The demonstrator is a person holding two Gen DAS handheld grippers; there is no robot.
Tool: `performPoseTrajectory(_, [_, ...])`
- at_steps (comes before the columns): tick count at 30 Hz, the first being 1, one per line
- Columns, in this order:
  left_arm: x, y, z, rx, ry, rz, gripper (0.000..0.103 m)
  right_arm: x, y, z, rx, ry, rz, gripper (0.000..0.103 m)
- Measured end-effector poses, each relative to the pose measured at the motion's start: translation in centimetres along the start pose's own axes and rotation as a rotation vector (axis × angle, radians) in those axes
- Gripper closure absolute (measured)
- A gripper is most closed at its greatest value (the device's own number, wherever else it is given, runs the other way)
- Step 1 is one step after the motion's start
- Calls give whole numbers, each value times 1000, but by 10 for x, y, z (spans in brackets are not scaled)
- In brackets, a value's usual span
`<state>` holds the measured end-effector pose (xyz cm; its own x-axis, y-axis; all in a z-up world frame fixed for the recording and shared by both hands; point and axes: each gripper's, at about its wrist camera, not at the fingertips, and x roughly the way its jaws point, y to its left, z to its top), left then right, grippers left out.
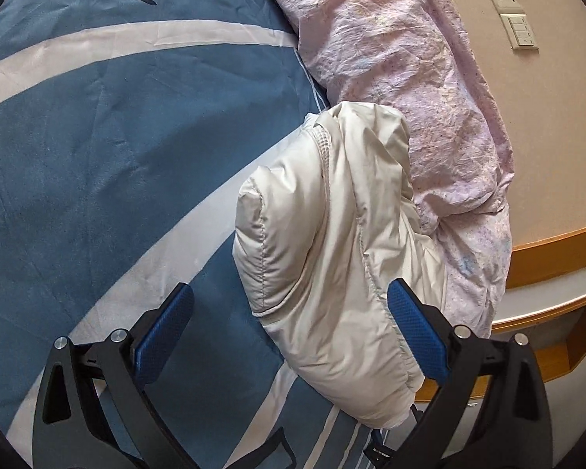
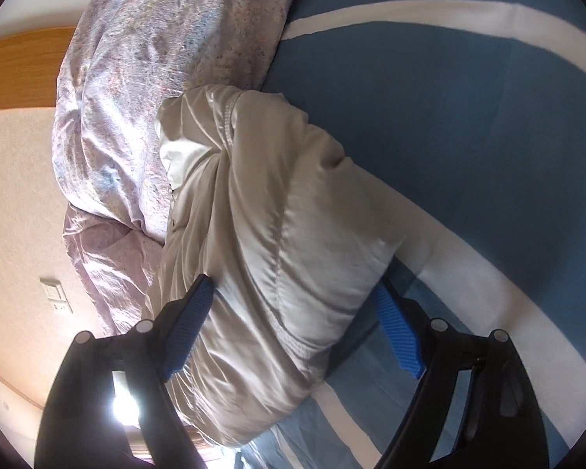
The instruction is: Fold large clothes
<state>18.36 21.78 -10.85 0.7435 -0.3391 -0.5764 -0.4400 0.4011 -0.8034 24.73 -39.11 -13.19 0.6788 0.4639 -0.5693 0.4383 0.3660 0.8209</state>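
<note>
A cream padded jacket [image 1: 328, 242] lies bundled on the blue and white bedsheet [image 1: 97, 136], pressed against a pink duvet. My left gripper [image 1: 289, 289] stands open around its near end. The left pad [image 1: 164, 336] is well clear of the cloth and the right pad [image 1: 414, 332] is at the jacket's edge. In the right wrist view the same jacket [image 2: 277, 234] fills the gap of my right gripper [image 2: 293, 285], which is wide open. Its left pad [image 2: 187, 332] rests beside the fabric, and its right pad [image 2: 398, 336] stands just off it over the sheet [image 2: 468, 136].
A crumpled pink floral duvet [image 1: 402, 78] is heaped along the bed's edge by the wall. A socket and switch plate [image 1: 513, 15] sit on the beige wall. A wooden ledge [image 1: 558, 250] runs below it. The duvet [image 2: 144, 97] also borders the jacket in the right wrist view.
</note>
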Motion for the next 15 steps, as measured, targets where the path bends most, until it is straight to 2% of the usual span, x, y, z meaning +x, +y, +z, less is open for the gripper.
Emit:
performPoseTrajectory(4, [9,-7,-2,16,-25,28,4,3,2,3,-21,-14,8,20])
performPoseTrajectory(7, [19,-12,-2,11,-21,26,8,8,5,5,-30,-21,20,22])
performPoseTrajectory(11, [30,-17,-1,1,-26,22,16,10,4,8,-39,-29,38,27])
performPoseTrajectory(15, [34,-15,3,-41,-51,-14,19,11,4,9,-56,-40,70,32])
